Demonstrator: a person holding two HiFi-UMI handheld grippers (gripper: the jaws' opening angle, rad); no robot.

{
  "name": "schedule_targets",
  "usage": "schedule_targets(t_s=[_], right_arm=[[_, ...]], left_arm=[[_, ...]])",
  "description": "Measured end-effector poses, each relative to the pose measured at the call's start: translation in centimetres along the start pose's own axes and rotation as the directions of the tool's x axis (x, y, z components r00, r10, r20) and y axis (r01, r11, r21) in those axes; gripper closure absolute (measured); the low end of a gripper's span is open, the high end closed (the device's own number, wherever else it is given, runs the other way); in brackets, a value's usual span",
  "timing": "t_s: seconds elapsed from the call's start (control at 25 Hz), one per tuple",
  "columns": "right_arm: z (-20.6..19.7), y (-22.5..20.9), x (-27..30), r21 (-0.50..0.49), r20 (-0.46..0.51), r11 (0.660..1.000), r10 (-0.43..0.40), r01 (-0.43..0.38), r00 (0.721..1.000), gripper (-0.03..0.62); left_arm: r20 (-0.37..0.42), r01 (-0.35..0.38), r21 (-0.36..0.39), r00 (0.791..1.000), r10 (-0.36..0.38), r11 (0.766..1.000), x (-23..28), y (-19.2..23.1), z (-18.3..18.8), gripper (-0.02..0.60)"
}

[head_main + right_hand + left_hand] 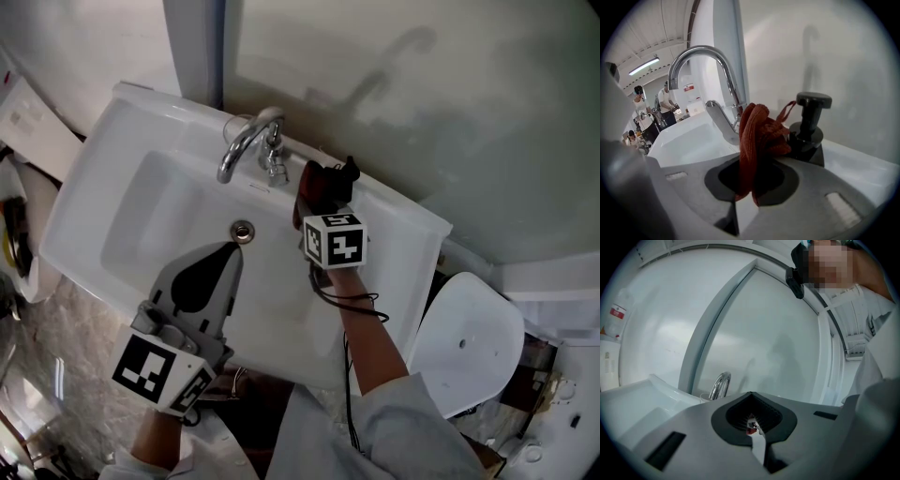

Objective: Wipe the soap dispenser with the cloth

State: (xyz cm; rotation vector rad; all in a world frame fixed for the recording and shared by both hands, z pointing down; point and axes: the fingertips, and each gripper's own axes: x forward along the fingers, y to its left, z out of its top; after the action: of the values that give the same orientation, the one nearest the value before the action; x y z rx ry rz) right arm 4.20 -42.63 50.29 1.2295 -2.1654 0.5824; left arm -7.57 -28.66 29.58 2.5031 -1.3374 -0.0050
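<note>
A black pump soap dispenser (pixel 810 129) stands on the back rim of the white sink (pixel 112 169), to the right of the chrome faucet (pixel 251 142). My right gripper (pixel 319 204) is shut on a red cloth (pixel 757 133), which bunches up against the left side of the dispenser (pixel 349 172); the cloth (pixel 317 183) hides part of the dispenser body. My left gripper (pixel 231 251) hovers over the basin near the drain (pixel 243 231), jaws together with nothing between them. In the left gripper view the gripper (pixel 757 430) points toward the faucet (pixel 720 386).
A white round lid or seat (pixel 466 342) lies to the right of the sink. A grey wall (pixel 422 103) rises close behind the sink rim. Several people (pixel 640 110) stand far off beyond the basin. Clutter lies on the floor at the left (pixel 17 234).
</note>
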Motion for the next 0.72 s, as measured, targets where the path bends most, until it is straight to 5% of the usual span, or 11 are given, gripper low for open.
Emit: schedule_targets(t_s=[0.72], right_arm=[[-5.9,-6.4,-3.9,0.129,-0.048,0.984,-0.118,0.123,0.992,0.539]], left_arm=[[-0.02,0.055,-0.001,0.998,-0.055,0.998,1.6,-2.1,-0.7,0.584]])
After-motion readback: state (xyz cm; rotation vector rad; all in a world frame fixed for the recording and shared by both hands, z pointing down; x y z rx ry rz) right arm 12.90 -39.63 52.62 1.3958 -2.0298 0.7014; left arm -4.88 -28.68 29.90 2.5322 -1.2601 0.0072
